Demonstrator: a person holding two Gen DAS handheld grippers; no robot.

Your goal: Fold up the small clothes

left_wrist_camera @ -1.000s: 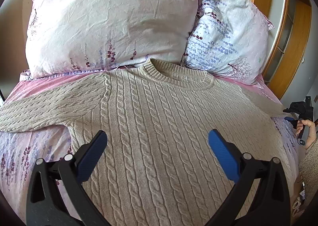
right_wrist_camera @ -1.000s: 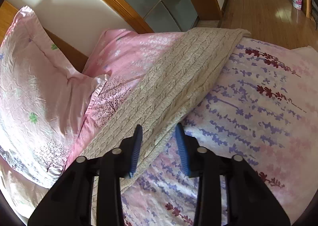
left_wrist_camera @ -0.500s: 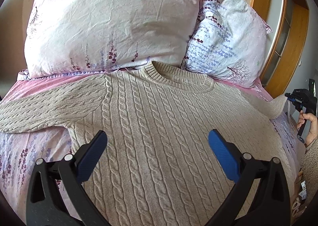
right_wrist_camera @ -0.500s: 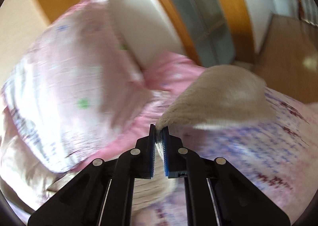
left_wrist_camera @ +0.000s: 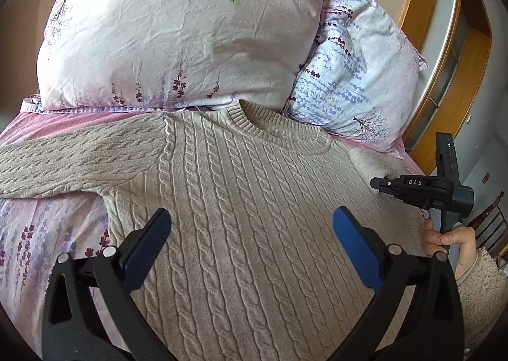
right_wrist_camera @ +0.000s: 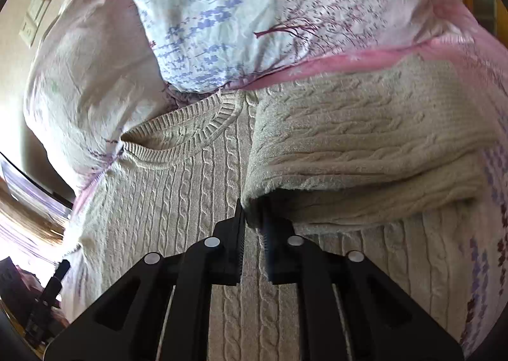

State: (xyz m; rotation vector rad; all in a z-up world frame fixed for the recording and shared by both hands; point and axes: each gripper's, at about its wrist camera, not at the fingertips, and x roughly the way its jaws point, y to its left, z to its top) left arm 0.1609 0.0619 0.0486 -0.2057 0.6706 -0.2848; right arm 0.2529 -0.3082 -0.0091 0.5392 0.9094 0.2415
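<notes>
A beige cable-knit sweater (left_wrist_camera: 241,208) is lying face up on the bed (left_wrist_camera: 41,234), its collar touching two flowered pillows (left_wrist_camera: 177,27). The right claw (right_wrist_camera: 254,221) is pinching the sweater's right sleeve (right_wrist_camera: 365,142), folding it over the chest. The left claw (left_wrist_camera: 250,234) is hanging spread wide above the sweater's body.

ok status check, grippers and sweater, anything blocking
Left gripper open above the sweater. Right gripper shut on the sleeve, carrying it over the chest. Pillows touch the collar, fold path unobstructed.
</notes>
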